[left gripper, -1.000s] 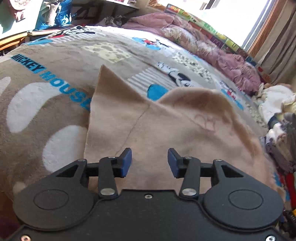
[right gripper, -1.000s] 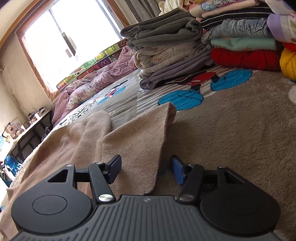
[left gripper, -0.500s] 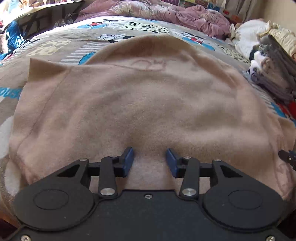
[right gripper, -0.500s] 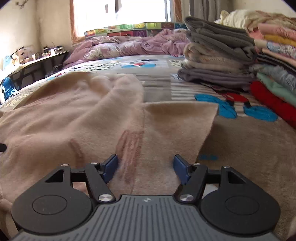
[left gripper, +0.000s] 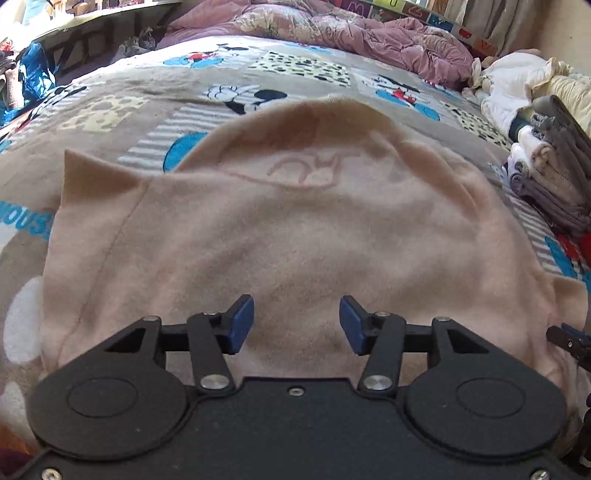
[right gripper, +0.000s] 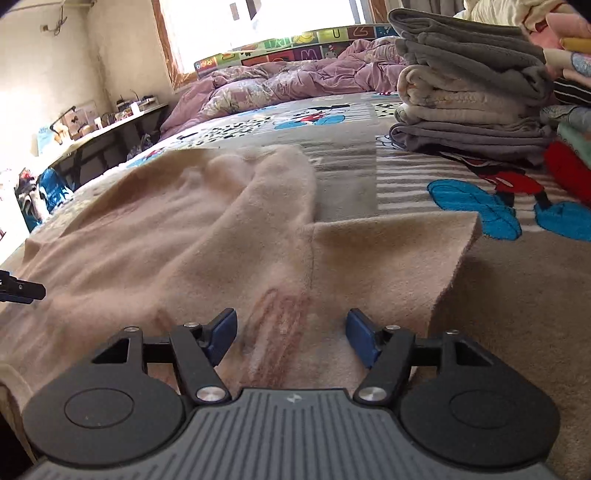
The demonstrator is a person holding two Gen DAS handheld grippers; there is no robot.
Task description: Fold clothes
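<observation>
The patterned cartoon bed blanket [right gripper: 498,295] lies bare to the right of the spread beige fleece garment [left gripper: 295,229], giving open passage. Further right, a tall stack of folded grey and cream clothes [right gripper: 469,92] blocks the way; a crumpled pink quilt [left gripper: 332,29] bounds the far edge.

Left black two-finger claw [left gripper: 296,324]: blue-padded fingers [left gripper: 242,323] spread wide, nothing between, pointing forward, low. Right black two-finger claw [right gripper: 291,335]: fingers spread wide, empty, level, just beside left claw.
</observation>
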